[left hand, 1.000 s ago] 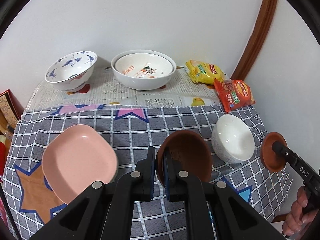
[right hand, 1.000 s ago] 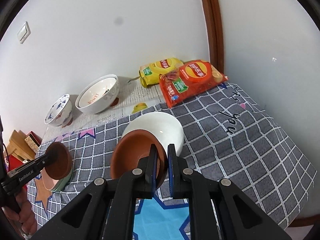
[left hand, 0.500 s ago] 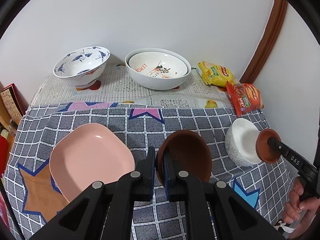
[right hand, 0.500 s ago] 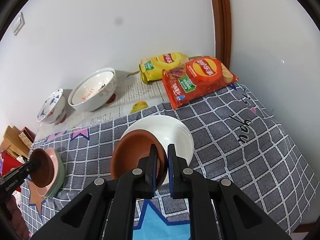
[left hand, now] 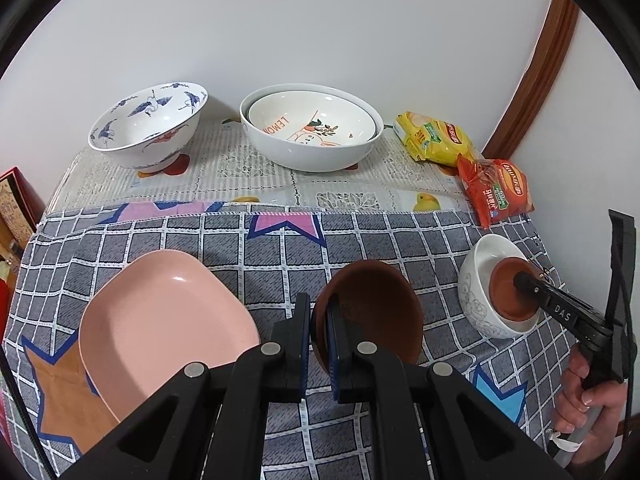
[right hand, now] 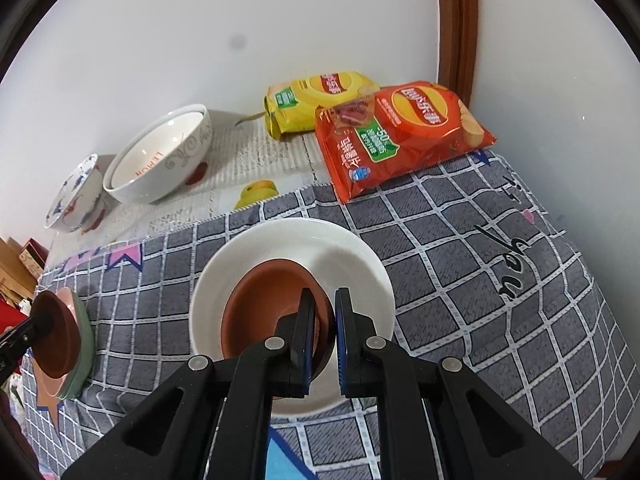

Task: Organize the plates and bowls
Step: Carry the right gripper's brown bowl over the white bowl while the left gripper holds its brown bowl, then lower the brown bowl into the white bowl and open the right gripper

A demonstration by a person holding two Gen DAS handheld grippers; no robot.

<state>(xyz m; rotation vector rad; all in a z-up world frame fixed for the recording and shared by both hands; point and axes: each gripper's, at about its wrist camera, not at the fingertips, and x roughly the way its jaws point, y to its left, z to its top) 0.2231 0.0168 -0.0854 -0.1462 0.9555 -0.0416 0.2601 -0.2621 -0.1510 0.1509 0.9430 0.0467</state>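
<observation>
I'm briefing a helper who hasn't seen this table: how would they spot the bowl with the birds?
Look along the wall, on the pale lace-patterned cloth behind the grey checked one. The blue-and-white bowl stands at the left end, beside the nested white bowls. Only it has blue cranes painted inside.

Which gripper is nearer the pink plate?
Left. The left gripper holds a brown bowl just beside the pink plate; the right gripper is across the table, over the white bowl.
</observation>
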